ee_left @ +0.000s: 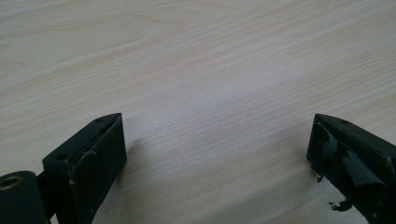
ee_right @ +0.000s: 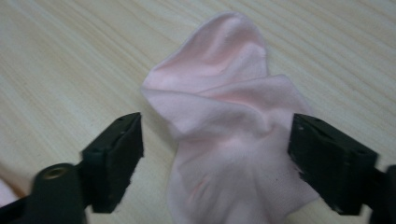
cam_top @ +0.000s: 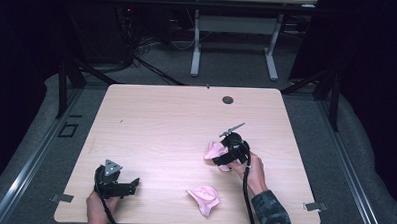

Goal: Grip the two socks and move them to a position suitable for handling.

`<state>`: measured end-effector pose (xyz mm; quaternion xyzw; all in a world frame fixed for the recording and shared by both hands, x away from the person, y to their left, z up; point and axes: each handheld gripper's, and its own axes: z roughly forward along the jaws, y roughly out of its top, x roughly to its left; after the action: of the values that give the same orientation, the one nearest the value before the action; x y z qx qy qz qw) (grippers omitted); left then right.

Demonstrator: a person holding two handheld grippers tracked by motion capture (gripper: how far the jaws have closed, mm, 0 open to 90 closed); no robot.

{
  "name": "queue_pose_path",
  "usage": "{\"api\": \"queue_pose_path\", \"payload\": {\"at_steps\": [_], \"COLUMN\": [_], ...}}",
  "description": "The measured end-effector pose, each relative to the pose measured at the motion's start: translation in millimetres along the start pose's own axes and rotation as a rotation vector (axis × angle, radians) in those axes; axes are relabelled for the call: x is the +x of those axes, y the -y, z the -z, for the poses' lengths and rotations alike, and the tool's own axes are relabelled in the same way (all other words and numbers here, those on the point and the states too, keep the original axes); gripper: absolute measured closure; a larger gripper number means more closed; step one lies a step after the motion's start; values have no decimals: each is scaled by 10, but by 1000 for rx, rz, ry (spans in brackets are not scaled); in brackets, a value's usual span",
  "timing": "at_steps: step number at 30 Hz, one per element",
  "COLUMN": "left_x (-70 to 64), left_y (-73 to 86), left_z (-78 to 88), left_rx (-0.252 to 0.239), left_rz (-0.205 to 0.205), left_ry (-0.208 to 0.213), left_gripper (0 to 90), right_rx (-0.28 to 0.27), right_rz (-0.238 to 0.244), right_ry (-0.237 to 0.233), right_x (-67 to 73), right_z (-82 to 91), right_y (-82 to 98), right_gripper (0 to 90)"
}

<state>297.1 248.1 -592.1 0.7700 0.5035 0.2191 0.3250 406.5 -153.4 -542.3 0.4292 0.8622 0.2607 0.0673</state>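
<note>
Right gripper view: pink sock (ee_right: 224, 121) points away lengthwise.

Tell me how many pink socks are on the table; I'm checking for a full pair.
2. One pink sock lies crumpled at the right gripper, between its open jaws. The other pink sock lies near the table's front edge. Nothing suggests another is hidden.

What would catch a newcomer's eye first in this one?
Two crumpled pink cloths on the pale wooden table stand out. One pink cloth lies between the jaws of the right tongs, which stand open around it at the table's right. The other pink cloth lies near the front edge, while the left tongs rest open over bare wood at the front left.
</note>
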Motion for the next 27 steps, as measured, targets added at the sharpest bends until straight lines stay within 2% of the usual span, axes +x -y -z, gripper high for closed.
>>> {"api": "queue_pose_path", "payload": {"at_steps": [2, 5, 7, 8, 12, 14, 18, 20, 23, 27], "left_x": [-1, -1, 0, 0, -2, -1, -1, -1, -1, 1], "left_y": [0, 0, 0, 0, 0, 0, 0, 0, 0, 0], "left_z": [1, 0, 2, 1, 2, 2, 2, 2, 2, 2], "left_rx": [1, -1, 0, 1, 0, 0, 0, 1, 1, 1], "left_rz": [-1, 1, -2, -3, 0, -2, -3, -1, -1, -3], "left_ry": [-1, -1, -1, 0, 0, -1, -1, -1, 0, -1], "left_gripper": [44, 44, 44, 44, 44, 44, 44, 44, 44, 44], "right_rx": [19, 19, 31, 42, 18, 8, 6, -33, -60, -60], "right_rz": [-4, -27, -16, -7, -4, -9, -1, 3, 48, 107], "right_ry": [5, 4, 7, 22, 49, 41, 37, 15, -7, -36], "right_x": [-45, -46, -54, -52, -52, -69, -74, 3, 138, 322], "right_z": [-47, -110, -117, -140, -134, -130, -121, -50, 59, 139], "right_y": [4, 20, 20, 29, 55, 68, 66, 36, -23, -91], "right_gripper": [346, 406, 434, 492, 709, 792, 818, 821, 822, 823]}}
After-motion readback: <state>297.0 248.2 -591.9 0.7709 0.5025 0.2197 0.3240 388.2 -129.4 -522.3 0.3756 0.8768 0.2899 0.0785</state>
